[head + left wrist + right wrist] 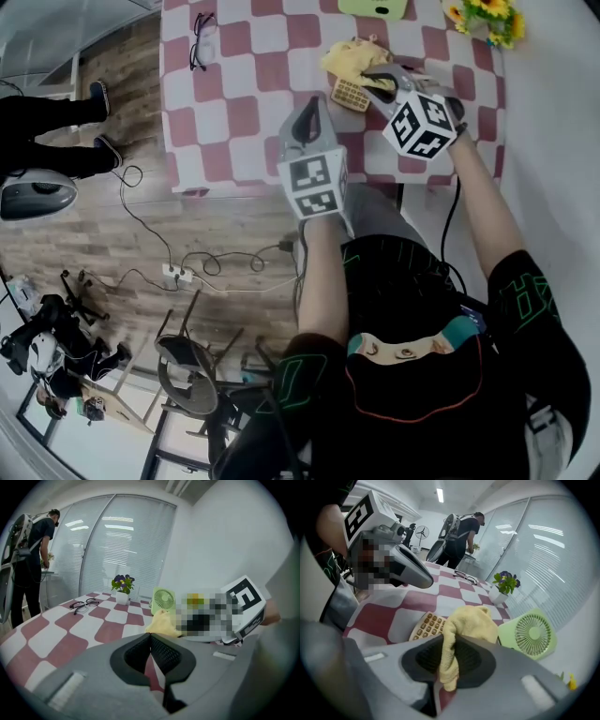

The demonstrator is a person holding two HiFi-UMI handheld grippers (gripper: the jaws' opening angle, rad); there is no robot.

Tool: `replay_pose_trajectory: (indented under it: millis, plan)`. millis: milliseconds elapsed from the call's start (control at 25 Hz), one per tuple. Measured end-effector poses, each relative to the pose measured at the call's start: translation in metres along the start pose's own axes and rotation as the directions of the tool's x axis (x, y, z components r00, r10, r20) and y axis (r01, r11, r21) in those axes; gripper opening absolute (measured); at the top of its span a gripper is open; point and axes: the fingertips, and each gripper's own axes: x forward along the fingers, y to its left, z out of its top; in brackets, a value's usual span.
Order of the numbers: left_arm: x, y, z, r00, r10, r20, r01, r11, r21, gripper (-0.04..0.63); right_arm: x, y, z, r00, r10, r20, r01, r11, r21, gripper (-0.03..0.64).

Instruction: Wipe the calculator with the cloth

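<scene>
Calculator (351,95) lies on the bench (234,112) near 1 o'clock in head view, cloth (349,56) just beyond it. Left gripper view: your left hand-held gripper (151,644) is pressed together, empty. Right gripper view: your right hand-held gripper (449,660) pinches the cloth; lower it and sweep flat across the keys.

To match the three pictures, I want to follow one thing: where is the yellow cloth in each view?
Head view: yellow cloth near the top, right of centre.
Left gripper view: centre, just beyond the shut jaws.
Right gripper view: centre, clamped between the jaws.
Shared landmark: green fan, in all three.
</scene>
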Motion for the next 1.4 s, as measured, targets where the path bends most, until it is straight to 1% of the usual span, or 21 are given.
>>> replay_pose_trajectory:
  millis: [120, 560, 720, 800, 960, 1040, 1080, 1160, 1240, 1400]
  plan:
    - [-0.005, 0.000, -0.004, 1.000, 0.012, 0.004, -0.012, 1.000, -0.012, 0.009, -0.002, 0.010, 0.003, 1.000, 0.006, 0.007, -0.006, 1.000, -0.008, 0.064]
    - [-0.019, -0.002, -0.002, 0.998, 0.045, 0.038, -0.045, 0.999, -0.013, 0.011, -0.010, 0.050, 0.019, 0.998, 0.048, 0.048, -0.047, 0.999, -0.024, 0.064]
    - [-0.025, -0.002, 0.001, 0.997, 0.061, 0.046, -0.061, 0.998, -0.008, 0.011, -0.012, 0.071, 0.027, 0.993, 0.099, 0.065, -0.096, 0.994, -0.048, 0.064]
    - [-0.029, -0.002, 0.004, 0.996, 0.072, 0.053, -0.072, 0.997, 0.001, 0.009, -0.013, 0.079, 0.030, 0.989, 0.127, 0.077, -0.124, 0.991, -0.039, 0.064]
    - [-0.037, 0.003, 0.009, 0.992, 0.093, 0.081, -0.094, 0.996, 0.004, 0.009, -0.020, 0.085, 0.036, 0.979, 0.155, 0.135, -0.162, 0.986, 0.043, 0.064]
    - [-0.042, 0.010, 0.017, 0.989, 0.114, 0.091, -0.115, 0.993, 0.006, 0.009, -0.025, 0.080, 0.042, 0.973, 0.144, 0.181, -0.165, 0.981, 0.106, 0.064]
    - [-0.045, 0.012, 0.021, 0.987, 0.126, 0.098, -0.127, 0.992, 0.006, 0.011, -0.029, 0.075, 0.045, 0.969, 0.127, 0.212, -0.162, 0.975, 0.154, 0.064]
    - [-0.050, 0.015, 0.028, 0.983, 0.141, 0.116, -0.142, 0.990, 0.001, 0.009, -0.042, 0.063, 0.051, 0.958, 0.072, 0.277, -0.151, 0.949, 0.276, 0.064]
    - [-0.054, 0.014, 0.034, 0.980, 0.145, 0.133, -0.146, 0.989, -0.002, 0.009, -0.057, 0.048, 0.055, 0.946, 0.002, 0.325, -0.134, 0.914, 0.382, 0.064]
    - [-0.058, 0.007, 0.050, 0.976, 0.139, 0.165, -0.145, 0.989, 0.019, 0.011, -0.081, 0.015, 0.054, 0.917, -0.137, 0.375, -0.081, 0.856, 0.511, 0.064]
